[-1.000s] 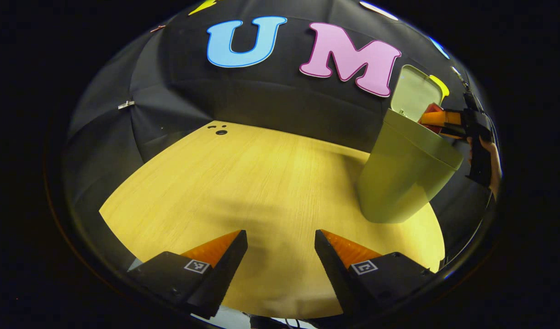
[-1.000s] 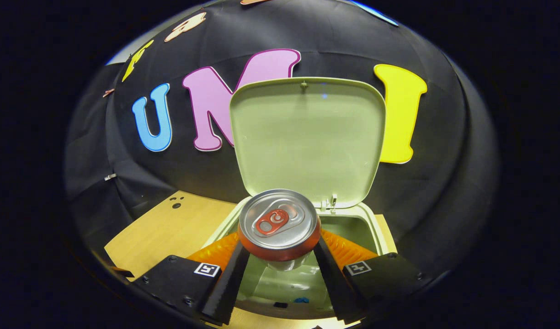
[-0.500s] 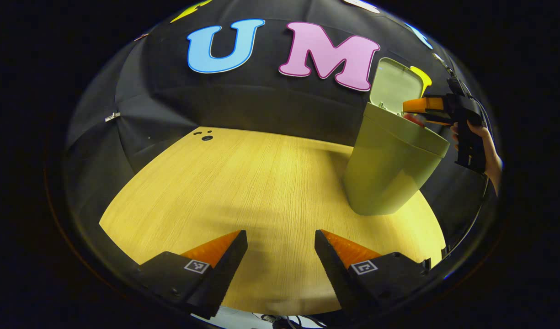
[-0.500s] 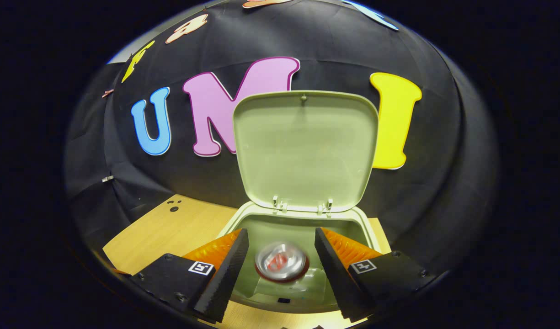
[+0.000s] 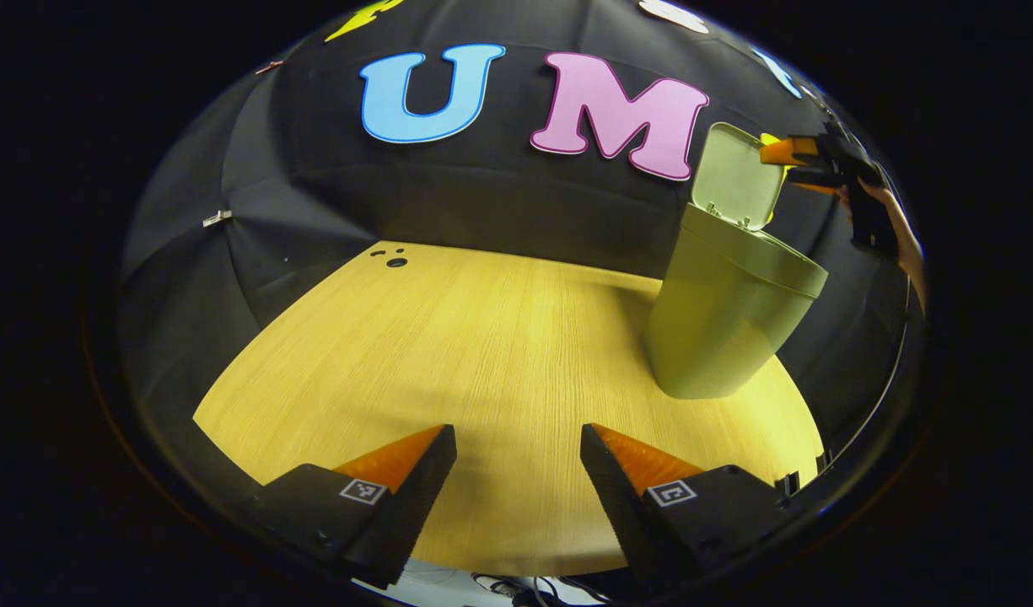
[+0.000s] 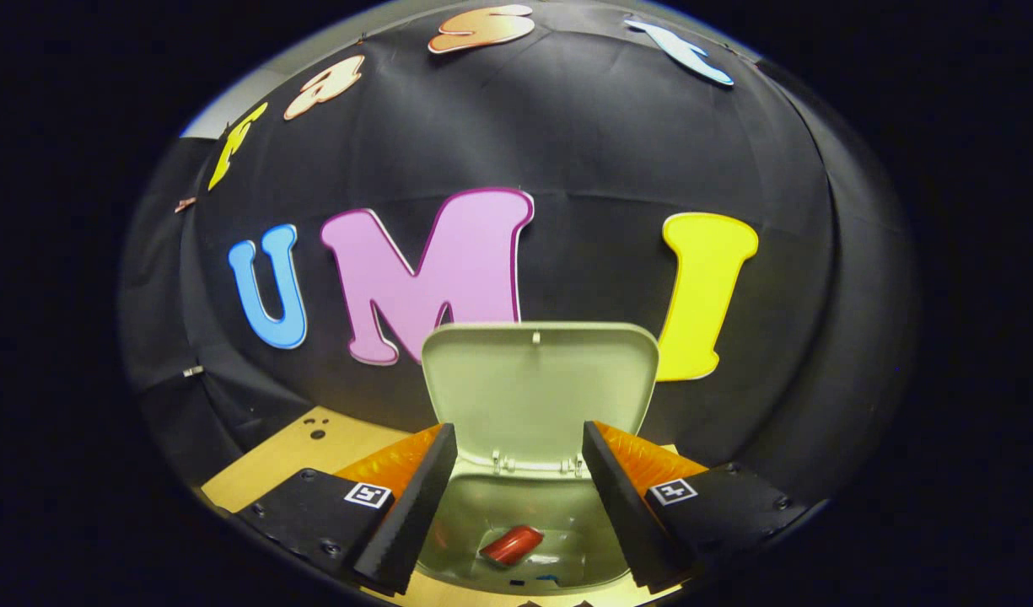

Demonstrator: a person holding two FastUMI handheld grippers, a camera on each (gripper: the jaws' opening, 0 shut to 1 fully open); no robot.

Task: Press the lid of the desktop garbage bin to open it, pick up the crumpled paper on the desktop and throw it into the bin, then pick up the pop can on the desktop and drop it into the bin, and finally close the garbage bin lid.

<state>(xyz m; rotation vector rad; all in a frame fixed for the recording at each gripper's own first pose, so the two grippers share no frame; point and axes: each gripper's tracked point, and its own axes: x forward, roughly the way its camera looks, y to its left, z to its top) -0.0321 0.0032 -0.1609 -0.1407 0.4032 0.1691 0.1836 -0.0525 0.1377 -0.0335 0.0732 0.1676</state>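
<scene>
The pale green garbage bin stands on the wooden table at the right, its lid swung up. In the right gripper view the raised lid stands ahead and the red pop can lies on its side at the bottom of the bin. My right gripper is open and holds nothing, hovering above the bin's mouth; in the left gripper view it appears high beside the lid with a hand on it. My left gripper is open over bare tabletop, well left of the bin.
The wooden table stretches from my left gripper to the booth's black wall. Small dark holes mark its far left corner. The table's right edge runs close behind the bin.
The right gripper let go of the pop can, which fell into the bin and now lies on its side. The right gripper then rose higher above the bin. The left gripper barely shifted.
</scene>
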